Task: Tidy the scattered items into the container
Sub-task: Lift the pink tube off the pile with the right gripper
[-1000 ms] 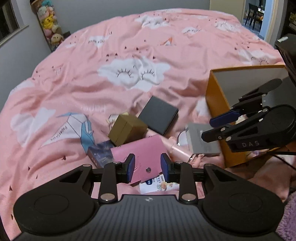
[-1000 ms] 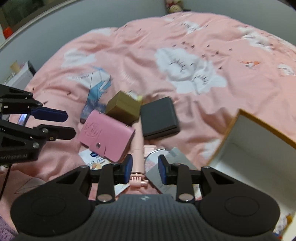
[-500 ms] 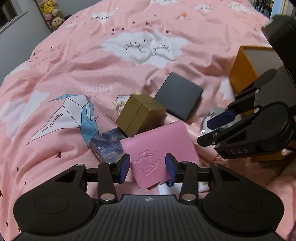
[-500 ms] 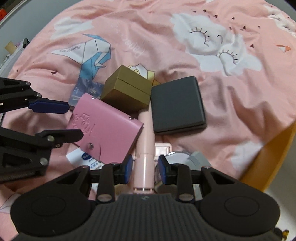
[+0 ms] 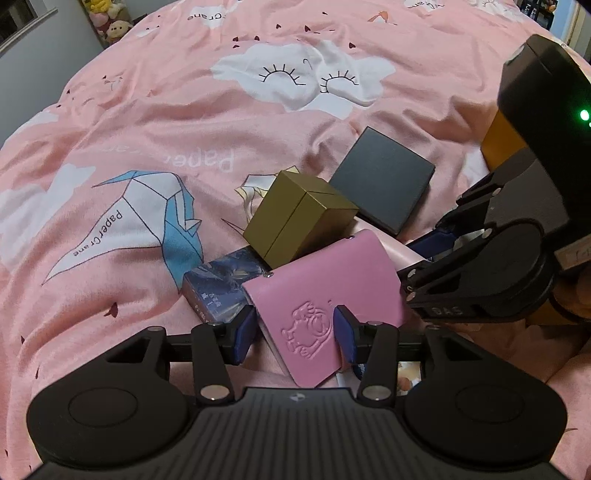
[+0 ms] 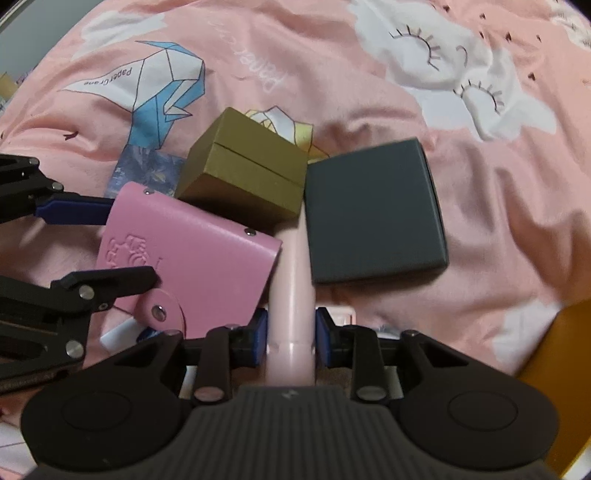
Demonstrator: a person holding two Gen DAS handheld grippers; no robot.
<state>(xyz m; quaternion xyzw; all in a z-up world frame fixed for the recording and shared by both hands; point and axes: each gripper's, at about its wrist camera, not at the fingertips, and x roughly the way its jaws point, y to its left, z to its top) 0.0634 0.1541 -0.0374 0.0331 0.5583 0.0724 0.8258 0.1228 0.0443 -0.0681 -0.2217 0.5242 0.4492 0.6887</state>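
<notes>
Two boxes (one gold (image 6: 243, 173), one dark (image 6: 373, 214)) sit mid-frame; my left gripper (image 5: 295, 332) straddles one pink wallet (image 5: 325, 306), spread; my right gripper (image 6: 291, 336) brackets one pink tube (image 6: 291, 288), contact unclear.

Bedroom backdrop — bedding and toys

A pink duvet (image 5: 155, 122) is covering the bed, showing sleepy-eyed clouds (image 5: 306, 75) and a paper crane print (image 5: 147, 218); plush toys (image 5: 110, 20) are sitting by a grey wall (image 5: 33, 74) — far back.
</notes>
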